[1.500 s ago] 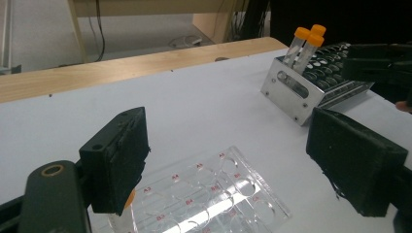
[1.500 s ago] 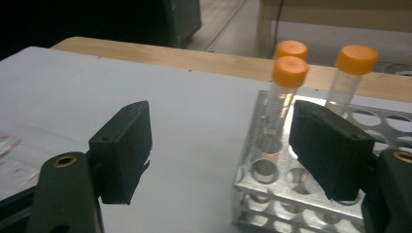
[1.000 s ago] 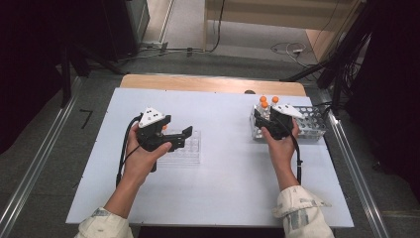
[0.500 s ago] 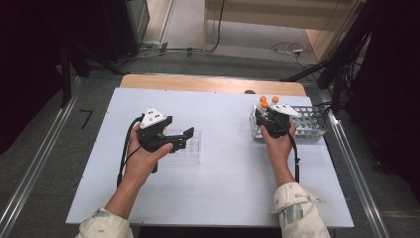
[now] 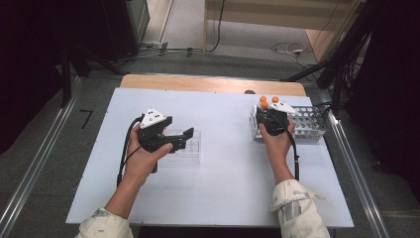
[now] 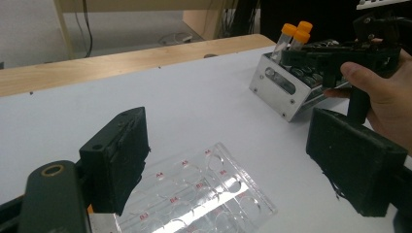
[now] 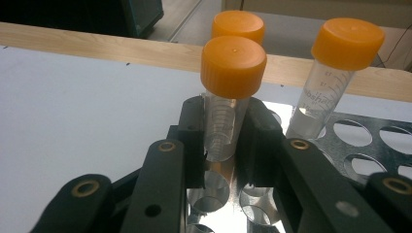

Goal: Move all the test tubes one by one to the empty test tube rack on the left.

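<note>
My right gripper [image 7: 223, 130] is shut on a clear tube with an orange cap [image 7: 233, 65], held upright over the front left corner of the metal rack [image 7: 369, 141]. The tube's lower end shows between the jaws, just above the rack's holes. Two more orange-capped tubes [image 7: 347, 43] stand in the rack behind and to the right. In the high view this gripper [image 5: 270, 118] is at the rack's [image 5: 304, 124] left end. My left gripper [image 5: 181, 136] hangs open over a clear well plate [image 5: 190, 151]; its jaws stand wide apart above the plate [image 6: 194, 194] with nothing between them.
The white board [image 5: 223, 183] lies on a wooden table whose far edge [image 5: 208, 83] shows behind it. Several rack holes on the right stand empty. Metal rails run along both sides of the board, and cables lie on the floor beyond.
The right gripper has crept slightly forward at the rack's left end. The left gripper has stayed open over the clear plate.
</note>
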The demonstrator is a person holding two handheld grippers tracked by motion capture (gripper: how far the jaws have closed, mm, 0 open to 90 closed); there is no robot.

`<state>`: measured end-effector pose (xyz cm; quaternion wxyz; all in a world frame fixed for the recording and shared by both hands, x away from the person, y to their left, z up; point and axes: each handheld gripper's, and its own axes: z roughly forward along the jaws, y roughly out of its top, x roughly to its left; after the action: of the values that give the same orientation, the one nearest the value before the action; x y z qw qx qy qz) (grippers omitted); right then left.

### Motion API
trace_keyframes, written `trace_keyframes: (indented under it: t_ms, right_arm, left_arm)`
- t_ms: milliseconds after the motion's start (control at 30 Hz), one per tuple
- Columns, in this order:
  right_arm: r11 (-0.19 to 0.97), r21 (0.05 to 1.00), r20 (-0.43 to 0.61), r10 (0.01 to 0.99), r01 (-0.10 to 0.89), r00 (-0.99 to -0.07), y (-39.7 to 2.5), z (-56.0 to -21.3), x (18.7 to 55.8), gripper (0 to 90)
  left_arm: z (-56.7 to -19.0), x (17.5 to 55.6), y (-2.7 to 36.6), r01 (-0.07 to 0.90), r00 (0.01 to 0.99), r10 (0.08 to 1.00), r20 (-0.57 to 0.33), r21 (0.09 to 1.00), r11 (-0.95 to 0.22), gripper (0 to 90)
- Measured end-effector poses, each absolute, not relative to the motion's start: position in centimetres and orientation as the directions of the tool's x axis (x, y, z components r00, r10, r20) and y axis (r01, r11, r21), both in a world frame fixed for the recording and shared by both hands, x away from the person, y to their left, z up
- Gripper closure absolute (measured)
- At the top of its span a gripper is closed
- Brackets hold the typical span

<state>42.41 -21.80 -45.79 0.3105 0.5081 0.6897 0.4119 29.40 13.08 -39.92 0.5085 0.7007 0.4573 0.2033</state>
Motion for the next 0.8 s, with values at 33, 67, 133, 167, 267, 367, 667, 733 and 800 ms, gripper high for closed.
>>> trace_keyframes:
  t_ms: [33, 67, 133, 167, 267, 367, 667, 733, 800]
  right_arm:
    - [0.147, 0.883, -0.011, 0.956, 0.446, -0.292, -21.8, -45.8, 42.4, 71.0]
    - [0.148, 0.882, -0.013, 0.957, 0.447, -0.291, -21.8, -45.7, 42.4, 71.0]
    - [0.144, 0.884, -0.01, 0.956, 0.444, -0.292, -21.8, -45.5, 42.4, 71.1]
    - [0.145, 0.885, -0.01, 0.956, 0.443, -0.292, -21.8, -45.4, 42.4, 71.1]
    - [0.141, 0.888, -0.008, 0.957, 0.439, -0.291, -21.8, -45.2, 42.3, 71.1]
    - [0.133, 0.893, -0.002, 0.957, 0.431, -0.291, -22.0, -44.8, 42.2, 71.1]
    - [0.125, 0.905, -0.002, 0.957, 0.406, -0.291, -22.2, -43.1, 41.9, 70.9]
    - [0.124, 0.908, -0.001, 0.956, 0.401, -0.292, -22.3, -42.7, 41.7, 70.9]
    - [0.123, 0.91, -0.002, 0.956, 0.395, -0.294, -22.3, -42.5, 41.5, 70.9]
  left_arm:
    - [-39.9, 29.4, 13.1, 0.435, 0.499, 0.848, -0.181, 0.898, -0.065, 16.6]
    - [-39.9, 29.4, 13.1, 0.437, 0.499, 0.848, -0.181, 0.897, -0.066, 16.6]
    - [-39.9, 29.4, 13.1, 0.438, 0.498, 0.848, -0.18, 0.897, -0.066, 16.6]
    - [-39.9, 29.4, 13.1, 0.437, 0.498, 0.848, -0.181, 0.897, -0.066, 16.6]
    - [-39.9, 29.4, 13.1, 0.438, 0.498, 0.848, -0.181, 0.897, -0.066, 16.6]
    - [-40.0, 29.4, 13.1, 0.437, 0.498, 0.848, -0.181, 0.897, -0.066, 16.6]
    - [-40.0, 29.4, 13.1, 0.437, 0.5, 0.847, -0.182, 0.897, -0.064, 16.6]
    - [-40.0, 29.4, 13.1, 0.437, 0.5, 0.847, -0.182, 0.897, -0.065, 16.6]
    - [-40.0, 29.4, 13.2, 0.437, 0.5, 0.846, -0.184, 0.897, -0.064, 16.6]
